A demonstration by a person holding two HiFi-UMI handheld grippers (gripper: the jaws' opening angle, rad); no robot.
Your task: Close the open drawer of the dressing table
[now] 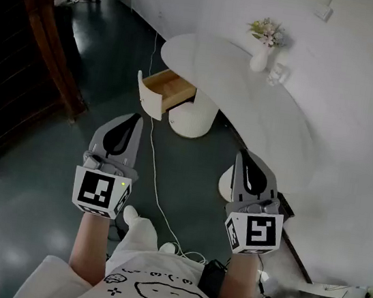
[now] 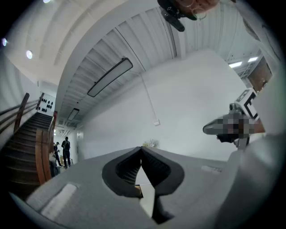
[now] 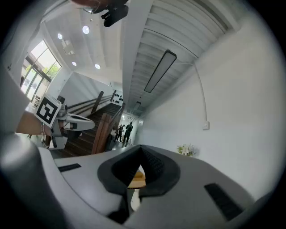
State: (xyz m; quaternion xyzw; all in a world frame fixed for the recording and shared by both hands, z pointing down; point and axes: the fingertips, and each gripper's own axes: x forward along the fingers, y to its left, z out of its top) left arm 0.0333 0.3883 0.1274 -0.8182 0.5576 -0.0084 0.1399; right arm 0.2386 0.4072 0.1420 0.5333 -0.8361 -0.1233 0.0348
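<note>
Drawer (image 1: 172, 89) of the white dressing table (image 1: 248, 98) stands open in the head view, its wooden inside showing and its white front facing out over the dark, glossy floor (image 1: 40, 159). A vase of flowers (image 1: 262, 49) stands on the tabletop close to the white wall, and a white cable (image 1: 156, 182) trails across the floor from the table toward the person. The left gripper (image 1: 134, 118) and right gripper (image 1: 243, 156) are held side by side, well apart from the drawer. A wooden staircase (image 1: 47, 36) rises at the left. In the left gripper view the jaws meet at their tips with nothing between them; beyond lie the white wall, a long ceiling lamp (image 2: 110, 77) and distant people (image 2: 65, 150). In the right gripper view the jaws are likewise pressed together and empty, with a sliver of the drawer's wood showing past them.
</note>
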